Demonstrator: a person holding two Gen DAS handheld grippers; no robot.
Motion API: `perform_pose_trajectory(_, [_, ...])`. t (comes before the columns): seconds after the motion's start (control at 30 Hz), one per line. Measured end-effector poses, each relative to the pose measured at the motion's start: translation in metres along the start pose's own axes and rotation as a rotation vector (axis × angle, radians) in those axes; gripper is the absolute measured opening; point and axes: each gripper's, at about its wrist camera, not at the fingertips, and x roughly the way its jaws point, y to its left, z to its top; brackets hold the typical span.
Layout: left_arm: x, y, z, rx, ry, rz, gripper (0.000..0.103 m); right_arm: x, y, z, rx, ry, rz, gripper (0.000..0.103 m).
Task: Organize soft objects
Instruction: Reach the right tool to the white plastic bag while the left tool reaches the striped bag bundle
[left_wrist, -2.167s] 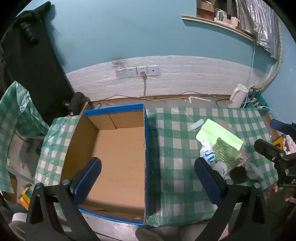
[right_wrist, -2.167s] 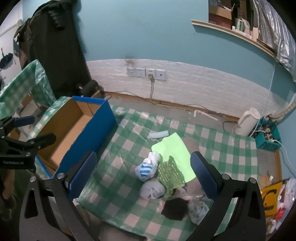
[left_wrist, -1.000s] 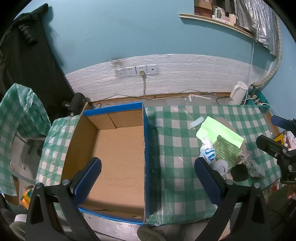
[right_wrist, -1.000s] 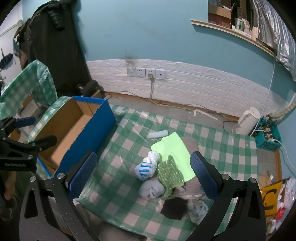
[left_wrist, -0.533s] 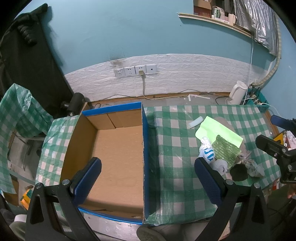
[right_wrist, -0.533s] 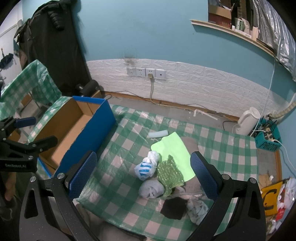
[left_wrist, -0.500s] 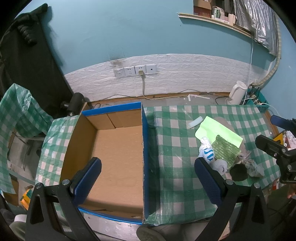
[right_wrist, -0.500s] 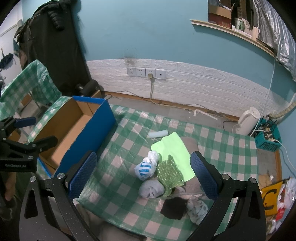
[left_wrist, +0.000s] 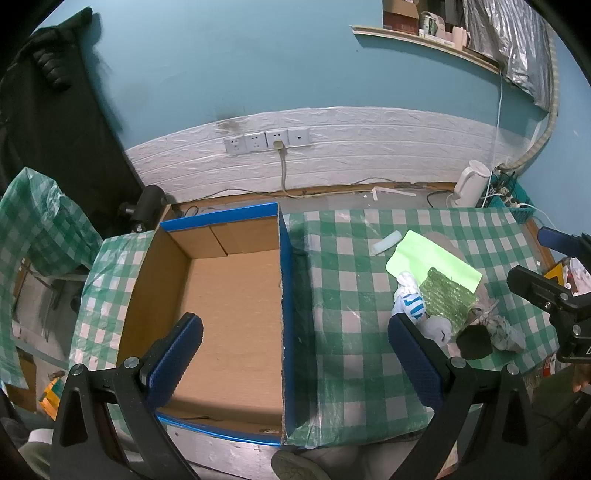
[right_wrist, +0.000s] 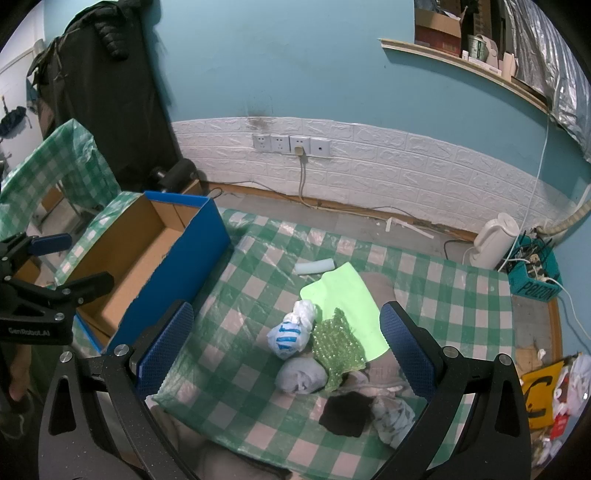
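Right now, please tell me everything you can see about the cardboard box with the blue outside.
The box is a large open carton, plain brown cardboard inside and blue on its outer walls and top edges. It has no lid and nothing lies inside. It stands upright at the left end of the checked cloth, with its long blue wall against the cloth's edge. The pile of soft things sits apart, to its right. The left tool hangs open above it, not touching it.
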Motion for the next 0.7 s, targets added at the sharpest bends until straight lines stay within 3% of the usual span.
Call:
perform_pose_trajectory(0.3, [0.0, -0.005, -0.001, 0.006, 0.005, -0.004, 0.101, 0.0, 0.001, -0.001, 0.002, 0.004, -0.003, 0.101])
perform_pose_trajectory(0.7, [0.028, -0.024, -0.001, 0.029, 0.074, -0.011, 0.101, 0.008, -0.042, -0.02, 0.057, 0.047, -0.062, 0.101])
